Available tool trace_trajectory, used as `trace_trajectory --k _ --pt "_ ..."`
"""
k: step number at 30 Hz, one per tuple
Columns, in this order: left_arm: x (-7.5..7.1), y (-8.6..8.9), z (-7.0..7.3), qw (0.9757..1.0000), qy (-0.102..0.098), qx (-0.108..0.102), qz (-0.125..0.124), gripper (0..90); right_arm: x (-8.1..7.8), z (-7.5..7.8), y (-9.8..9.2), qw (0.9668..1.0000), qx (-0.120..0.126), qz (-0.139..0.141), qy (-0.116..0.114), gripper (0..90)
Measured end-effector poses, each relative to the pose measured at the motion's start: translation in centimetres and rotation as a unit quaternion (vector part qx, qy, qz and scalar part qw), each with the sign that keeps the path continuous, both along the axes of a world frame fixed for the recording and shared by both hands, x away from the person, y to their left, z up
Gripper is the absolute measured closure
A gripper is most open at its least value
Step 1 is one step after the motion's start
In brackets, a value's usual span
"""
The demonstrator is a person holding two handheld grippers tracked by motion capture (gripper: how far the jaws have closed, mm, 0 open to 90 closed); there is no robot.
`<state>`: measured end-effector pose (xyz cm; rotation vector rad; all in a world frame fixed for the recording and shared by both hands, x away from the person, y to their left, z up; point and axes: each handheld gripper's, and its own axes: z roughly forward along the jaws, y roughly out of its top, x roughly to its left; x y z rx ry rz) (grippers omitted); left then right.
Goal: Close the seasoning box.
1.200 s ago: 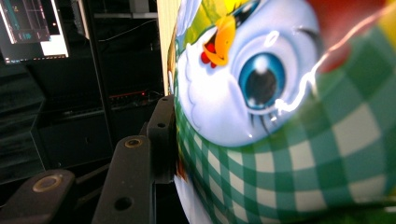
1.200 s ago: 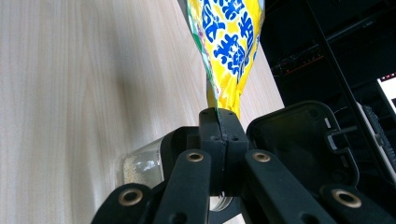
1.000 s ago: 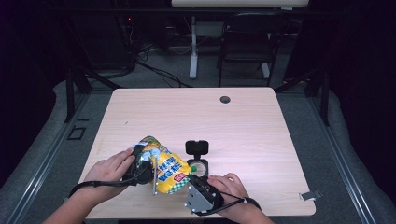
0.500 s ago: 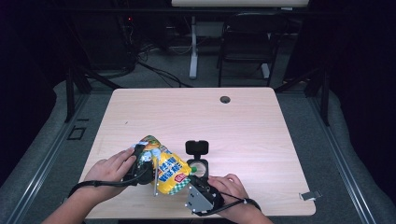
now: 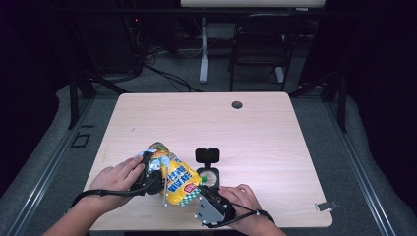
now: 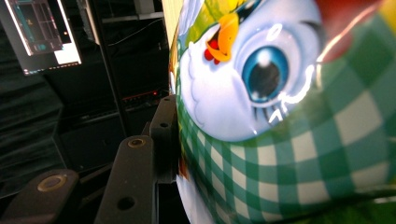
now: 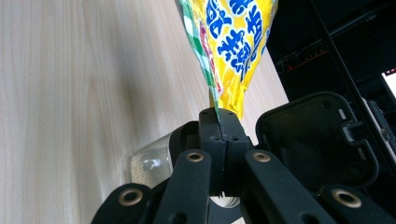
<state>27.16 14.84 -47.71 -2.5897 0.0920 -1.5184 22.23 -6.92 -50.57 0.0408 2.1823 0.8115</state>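
The right gripper (image 7: 218, 122) pinched the snack bag's (image 5: 178, 181) corner, its jaws pressed together; the left gripper (image 5: 152, 173), jaws just closing, clamped the bag's side, one jaw hidden behind it; a jar (image 7: 150, 165) sat half-hidden under the right jaws.

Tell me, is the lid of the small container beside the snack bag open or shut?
Open. In the high view the black lid stands up behind the clear container, whose round mouth is uncovered beside the snack bag.
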Motion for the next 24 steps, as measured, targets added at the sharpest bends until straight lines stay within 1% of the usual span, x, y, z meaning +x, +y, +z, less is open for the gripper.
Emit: trace_trajectory --k 2,4,5,7,8,12,18,19,23,24 --pt "-0.06 -0.04 -0.01 1.0000 -0.002 0.003 -0.001 60.6 -0.04 -0.07 0.02 1.0000 -0.006 0.000 0.001 90.0" --pt "-0.06 -0.05 0.01 1.0000 -0.003 0.003 -0.002 60.6 -0.04 -0.09 0.03 1.0000 -0.005 0.000 0.001 90.0" --pt "-0.11 -0.09 0.04 0.9999 -0.007 0.007 -0.004 60.6 -0.06 -0.08 0.02 1.0000 -0.006 -0.001 0.002 90.0" --pt "-0.15 -0.14 0.13 0.9999 -0.006 0.014 -0.002 60.6 -0.05 -0.13 0.04 1.0000 -0.005 0.000 0.002 90.0" --pt "-0.15 -0.17 0.16 0.9998 -0.006 0.018 -0.003 60.7 -0.11 -0.15 0.06 1.0000 -0.006 -0.003 0.005 90.0" --pt "-0.21 -0.21 0.11 0.9998 -0.006 0.017 -0.001 60.7 -0.08 -0.32 0.12 1.0000 0.000 0.000 0.003 90.0" --pt "-0.22 -0.34 0.19 0.9996 -0.011 0.028 -0.004 60.8 -0.07 -0.43 0.10 1.0000 -0.001 0.000 0.005 90.0" --pt "-0.21 -0.39 0.23 0.9995 -0.010 0.029 -0.004 60.8 -0.08 -0.42 0.08 1.0000 -0.005 -0.001 0.004 90.0" --pt "-0.18 -0.59 0.33 0.9993 -0.010 0.036 -0.004 60.8 -0.07 -0.54 0.06 1.0000 -0.004 -0.002 0.005 90.0" --pt "-0.18 -0.59 0.33 0.9993 -0.010 0.036 -0.004 60.8 -0.03 -0.63 0.07 1.0000 0.001 -0.001 0.006 90.0"
